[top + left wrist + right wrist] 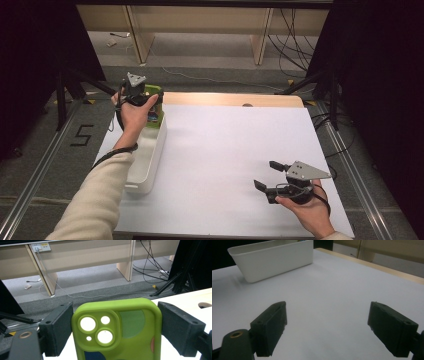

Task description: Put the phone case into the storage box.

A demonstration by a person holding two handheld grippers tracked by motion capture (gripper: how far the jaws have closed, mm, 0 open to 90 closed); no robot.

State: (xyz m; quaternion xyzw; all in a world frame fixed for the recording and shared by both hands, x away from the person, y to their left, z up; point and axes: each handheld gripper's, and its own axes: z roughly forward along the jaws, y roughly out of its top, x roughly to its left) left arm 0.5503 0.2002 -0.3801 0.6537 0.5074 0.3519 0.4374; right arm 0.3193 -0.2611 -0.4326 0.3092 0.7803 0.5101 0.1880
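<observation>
While the left gripper (116, 330) clamps the lime-green silicone phone case (117, 332) upright between its pads, above the white plastic bin's (150, 160) far end, the right gripper (270, 175) rests with jaws apart.

A cream knit sleeve (97, 200) covers the left forearm. Each matte black gripper (267, 180) carries a grey three-cornered plate (305, 171) — dotted with small screws — and blocky black fingers (270, 327).
</observation>
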